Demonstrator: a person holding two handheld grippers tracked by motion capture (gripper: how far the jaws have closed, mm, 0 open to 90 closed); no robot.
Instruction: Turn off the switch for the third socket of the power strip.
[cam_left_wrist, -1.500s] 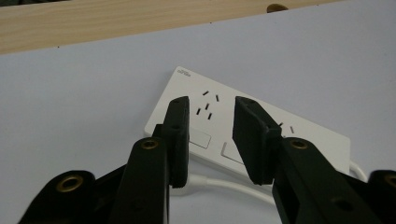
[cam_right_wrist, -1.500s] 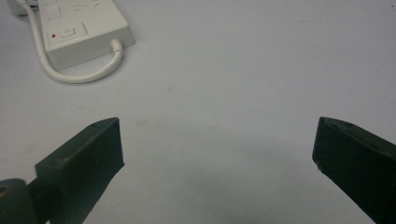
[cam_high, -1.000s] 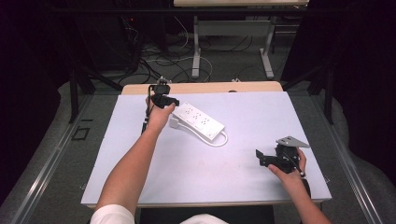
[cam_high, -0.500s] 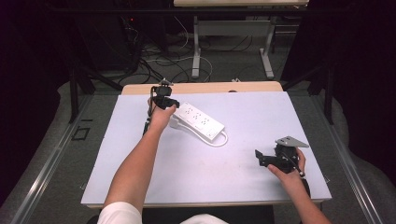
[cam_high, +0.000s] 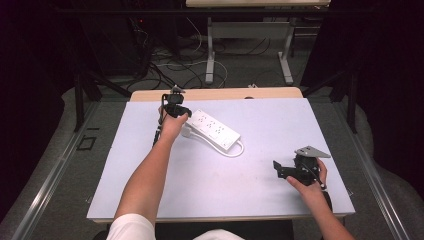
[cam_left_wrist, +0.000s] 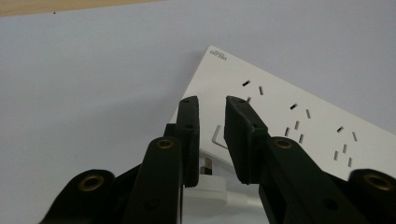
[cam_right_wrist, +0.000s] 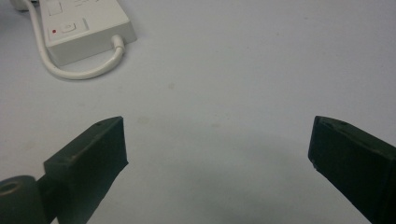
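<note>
Right then, the white power strip (cam_high: 215, 130) lay on the pale desk (cam_high: 150, 190), up at about eleven o'clock from the desk's middle, set on a slant with its long body running from the ten o'clock end down toward four. It was a flat, glossy white bar with rows of dark slotted sockets (cam_left_wrist: 299, 123) along its top face and small grey lettering at one corner. At the four o'clock end sat a switch with a red dot (cam_right_wrist: 65, 28), and a white cord (cam_right_wrist: 74, 70) looped out from that end in a curve on the desk.

Over at the ten o'clock end, the left gripper (cam_left_wrist: 212, 133) sat right at the strip's edge, and its fingers had just been closing, now narrow with only a slim gap between them. Through that gap a small metal prong and a white plug (cam_left_wrist: 208, 186) showed, lying just beside the strip. Whether the fingers (cam_left_wrist: 189, 135) actually pressed on the plug, I could not tell; nothing was clearly pinched.

The right gripper (cam_high: 285, 170) rested well apart, down at about five o'clock near the desk's near edge, in the person's right hand (cam_high: 307, 182). Its fingers (cam_right_wrist: 93, 149) stood wide, bare desk between them, the strip's switch end off at eleven o'clock in its own view.
</note>
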